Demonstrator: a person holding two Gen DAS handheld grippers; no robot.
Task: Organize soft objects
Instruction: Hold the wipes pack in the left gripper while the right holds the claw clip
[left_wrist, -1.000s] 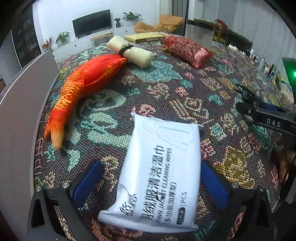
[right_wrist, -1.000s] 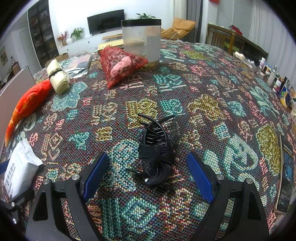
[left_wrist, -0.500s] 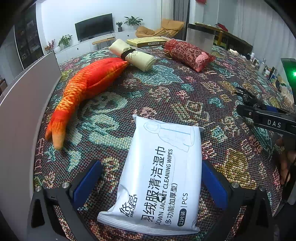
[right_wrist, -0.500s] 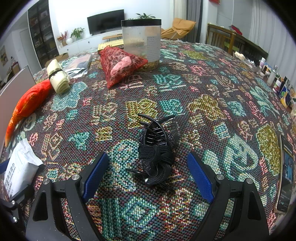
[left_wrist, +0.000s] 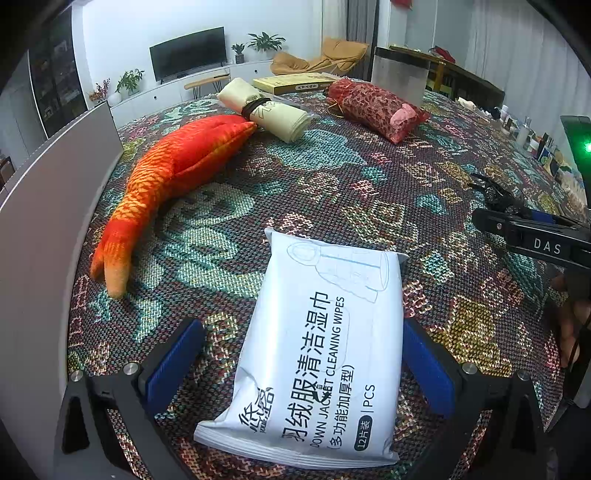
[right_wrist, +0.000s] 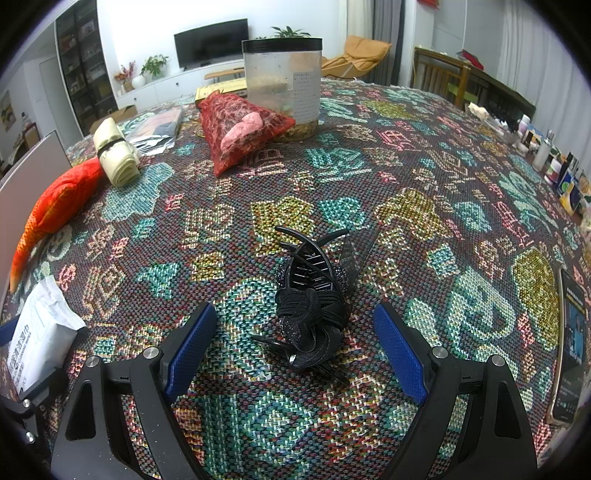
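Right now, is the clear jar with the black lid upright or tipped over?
Upright: the clear jar stands on its base on the patterned tablecloth, lid on top.

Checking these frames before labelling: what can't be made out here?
- Wipes pack: right edge meets the left gripper pad; contact unclear.
- Hair claw clip: lower teeth hidden under its black fabric bow, right wrist view.
- Phone: cut off by the fisheye edge.
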